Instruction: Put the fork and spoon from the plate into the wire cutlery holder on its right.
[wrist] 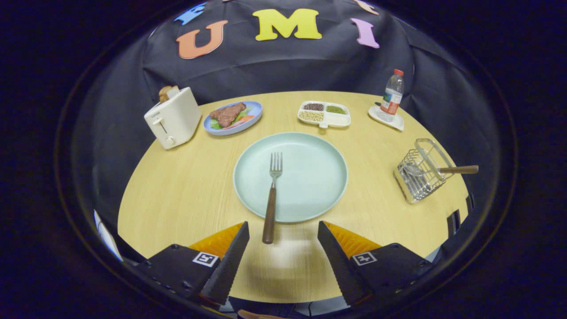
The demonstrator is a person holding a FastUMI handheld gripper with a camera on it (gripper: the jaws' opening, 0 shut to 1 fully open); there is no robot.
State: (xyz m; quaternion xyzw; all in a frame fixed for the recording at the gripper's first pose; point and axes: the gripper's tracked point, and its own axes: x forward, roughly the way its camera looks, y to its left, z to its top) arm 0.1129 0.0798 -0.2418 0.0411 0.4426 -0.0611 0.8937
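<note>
A pale green plate (310,195) lies on the round wooden table just ahead of my fingers. A fork (271,199) with a brown wooden handle rests on it, tines pointing away, its handle end hanging over the plate's near rim close to my left finger. To the plate's right stands the wire cutlery holder (418,175). The spoon (438,169) lies across the holder's top, bowl inside, wooden handle sticking out to the right. My gripper (283,235) hovers open above the table's near edge, nothing between its fingers.
At the back of the table stand a white toaster (173,118) with bread, a blue plate of meat and vegetables (232,117), a divided white dish of beans (324,114) and a water bottle (391,95) on a white coaster. Bare wood lies left of the plate.
</note>
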